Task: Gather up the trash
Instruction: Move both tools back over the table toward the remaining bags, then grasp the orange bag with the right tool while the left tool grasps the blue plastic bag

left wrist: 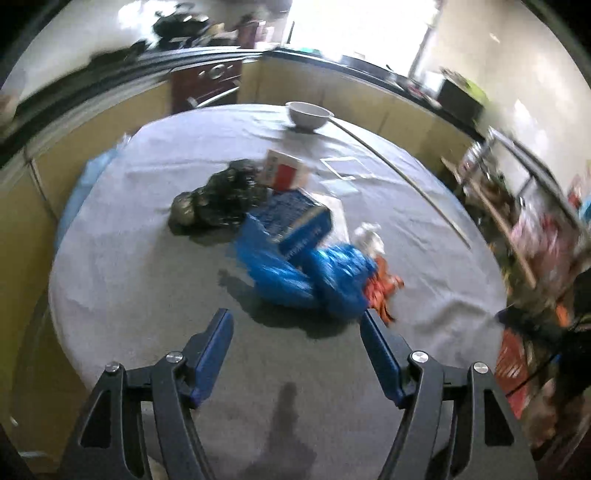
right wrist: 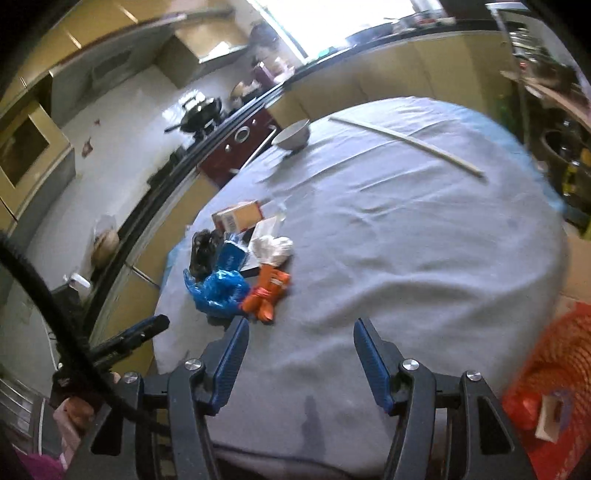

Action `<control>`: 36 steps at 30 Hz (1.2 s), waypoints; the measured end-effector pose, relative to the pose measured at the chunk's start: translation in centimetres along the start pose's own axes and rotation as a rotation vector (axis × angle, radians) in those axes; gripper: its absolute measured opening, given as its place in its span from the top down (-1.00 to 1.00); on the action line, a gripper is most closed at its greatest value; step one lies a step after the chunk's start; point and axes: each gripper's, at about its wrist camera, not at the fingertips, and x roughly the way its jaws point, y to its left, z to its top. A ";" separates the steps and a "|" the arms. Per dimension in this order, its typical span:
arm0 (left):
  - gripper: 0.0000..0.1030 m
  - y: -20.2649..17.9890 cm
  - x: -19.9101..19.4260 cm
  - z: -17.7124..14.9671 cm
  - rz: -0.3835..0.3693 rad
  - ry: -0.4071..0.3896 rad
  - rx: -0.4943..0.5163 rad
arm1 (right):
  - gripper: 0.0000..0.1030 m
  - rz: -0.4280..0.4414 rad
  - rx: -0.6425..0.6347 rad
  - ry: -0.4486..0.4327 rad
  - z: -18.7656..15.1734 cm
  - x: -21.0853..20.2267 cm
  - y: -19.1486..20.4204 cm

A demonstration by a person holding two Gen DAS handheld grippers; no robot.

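Both grippers, left and right, gape empty above the surface's near edge; trash clusters toward its left edge.

this is a home kitchen. yellow cabinet fronts run along the walls under a dark countertop, with more yellow cupboards hung higher up. a dark red oven front with a round dial and bar handles sits built into the lower run. a black wok rests on the counter (the hob beneath it is too blurred to make out). a bright window lights the far corner. a table under a grey cloth fills the middle, with a white bowl on it. at one side stands a metal rack crowded with household clutter.
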 end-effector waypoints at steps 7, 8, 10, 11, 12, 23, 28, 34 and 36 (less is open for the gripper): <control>-0.40 1.2 1.5 2.3 -0.043 -0.001 -0.094 | -0.22 -0.011 0.024 0.084 2.9 7.4 1.9; -0.40 1.6 1.3 2.3 -0.041 -0.005 -0.100 | -0.22 -0.015 0.028 0.102 3.2 8.7 2.0; -0.40 2.3 1.2 2.2 -0.021 -0.009 -0.095 | -0.21 -0.019 0.042 0.140 3.6 10.7 2.2; -0.40 2.5 0.9 2.0 -0.011 -0.013 -0.091 | -0.21 -0.025 0.049 0.158 3.7 11.6 2.3; -0.40 2.9 0.8 1.9 0.000 -0.017 -0.087 | -0.19 -0.034 0.061 0.187 3.7 12.9 2.3; -0.40 1.7 1.0 2.9 -0.035 -0.021 -0.018 | 0.31 -0.100 0.005 0.172 3.3 14.6 3.3; -0.40 -1.6 3.8 4.0 -0.047 0.026 0.031 | 0.32 -0.117 0.030 0.121 2.8 11.0 1.2; -0.34 -4.3 7.8 3.8 -0.001 0.084 0.074 | 0.31 -0.109 0.062 0.061 1.9 6.6 -0.8; 0.09 -4.3 9.1 3.3 0.004 0.111 0.075 | 0.32 -0.104 0.061 0.049 1.5 6.2 -0.7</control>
